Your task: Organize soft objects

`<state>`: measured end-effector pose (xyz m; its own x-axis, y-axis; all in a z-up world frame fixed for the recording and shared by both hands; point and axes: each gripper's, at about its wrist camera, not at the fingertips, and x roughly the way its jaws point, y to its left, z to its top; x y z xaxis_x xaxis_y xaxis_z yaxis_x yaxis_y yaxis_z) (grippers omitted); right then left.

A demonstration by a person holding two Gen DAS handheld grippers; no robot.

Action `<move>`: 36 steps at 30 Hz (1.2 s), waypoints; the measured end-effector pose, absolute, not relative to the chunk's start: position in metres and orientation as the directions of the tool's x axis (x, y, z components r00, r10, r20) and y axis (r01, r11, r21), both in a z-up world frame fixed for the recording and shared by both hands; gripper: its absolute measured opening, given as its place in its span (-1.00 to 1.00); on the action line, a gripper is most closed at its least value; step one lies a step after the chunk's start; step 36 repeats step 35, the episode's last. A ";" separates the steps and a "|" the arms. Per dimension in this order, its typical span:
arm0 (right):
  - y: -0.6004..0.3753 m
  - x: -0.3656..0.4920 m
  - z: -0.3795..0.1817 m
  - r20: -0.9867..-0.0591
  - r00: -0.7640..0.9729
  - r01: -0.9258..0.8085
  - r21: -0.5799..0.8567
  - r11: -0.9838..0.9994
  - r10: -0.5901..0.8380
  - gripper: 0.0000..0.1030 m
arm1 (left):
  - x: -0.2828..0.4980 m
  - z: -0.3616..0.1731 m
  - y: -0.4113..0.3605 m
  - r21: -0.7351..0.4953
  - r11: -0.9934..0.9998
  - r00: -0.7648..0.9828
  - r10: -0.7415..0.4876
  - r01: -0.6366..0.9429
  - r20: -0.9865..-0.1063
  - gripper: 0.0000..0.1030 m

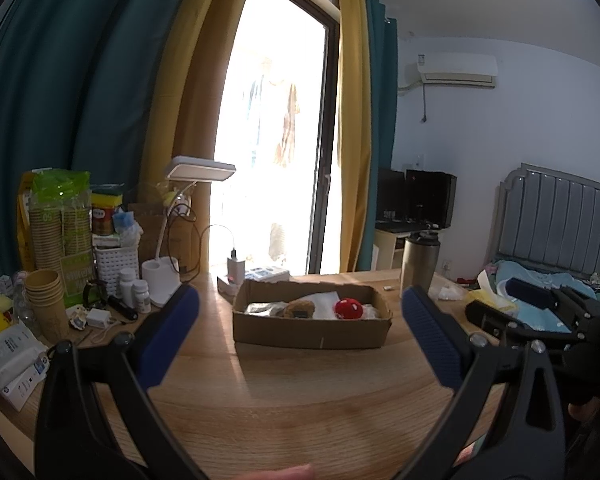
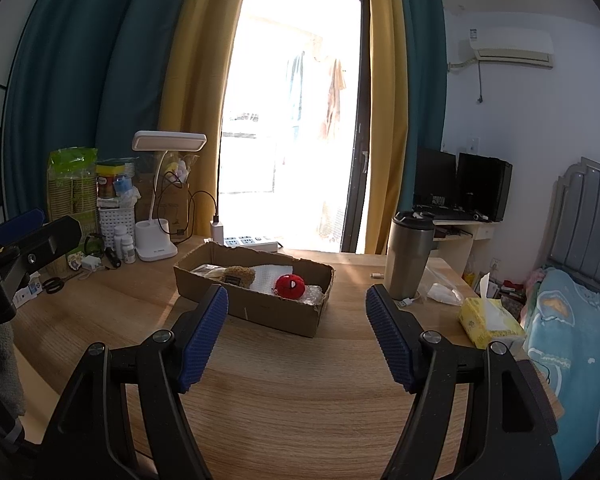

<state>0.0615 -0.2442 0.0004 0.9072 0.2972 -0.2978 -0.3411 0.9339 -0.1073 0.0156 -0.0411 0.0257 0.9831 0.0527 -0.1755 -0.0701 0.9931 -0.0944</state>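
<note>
A shallow cardboard box (image 1: pixel 312 334) (image 2: pixel 260 308) lies on the wooden table. Inside it sit a red plush ball (image 1: pixel 348 309) (image 2: pixel 289 286), a brown plush toy (image 1: pixel 299 309) (image 2: pixel 240 275) and white and clear packing sheets. My left gripper (image 1: pixel 300 308) hovers open in front of the box, nothing between its blue pads. My right gripper (image 2: pixel 296 300) is also open and empty, a short way before the box's near wall. In the left wrist view the right gripper (image 1: pixel 540 312) shows at the right edge. The left gripper's body (image 2: pixel 32 240) shows at the left of the right wrist view.
A steel tumbler (image 1: pixel 419 266) (image 2: pixel 410 258) stands right of the box, with a yellow tissue pack (image 2: pixel 490 320) beyond it. A white desk lamp (image 2: pixel 156 240), bottles, paper cups (image 1: pixel 46 304), a basket and a power strip (image 2: pixel 252 242) crowd the left and back. A bed (image 2: pixel 576 340) lies right.
</note>
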 end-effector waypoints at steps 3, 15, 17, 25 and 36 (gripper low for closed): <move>-0.245 0.062 0.000 -0.299 0.907 -0.341 -0.107 0.934 0.297 0.45 | 0.016 0.026 -0.042 -0.094 0.993 0.983 0.052 -0.070 -0.177 0.98; -0.244 0.062 -0.001 -0.302 0.907 -0.336 -0.103 0.936 0.293 0.45 | 0.016 0.025 -0.044 -0.095 0.993 0.982 0.052 -0.070 -0.180 0.98; -0.244 0.062 -0.001 -0.302 0.907 -0.337 -0.103 0.936 0.293 0.45 | 0.016 0.025 -0.044 -0.094 0.993 0.982 0.053 -0.070 -0.179 0.98; -0.244 0.062 -0.001 -0.304 0.906 -0.337 -0.102 0.936 0.293 0.45 | 0.017 0.025 -0.046 -0.097 0.993 0.982 0.049 -0.068 -0.182 0.98; -0.246 0.072 -0.005 -0.319 0.903 -0.332 -0.100 0.938 0.286 0.45 | 0.030 0.018 -0.048 -0.094 0.996 0.974 -0.010 -0.011 -0.225 0.98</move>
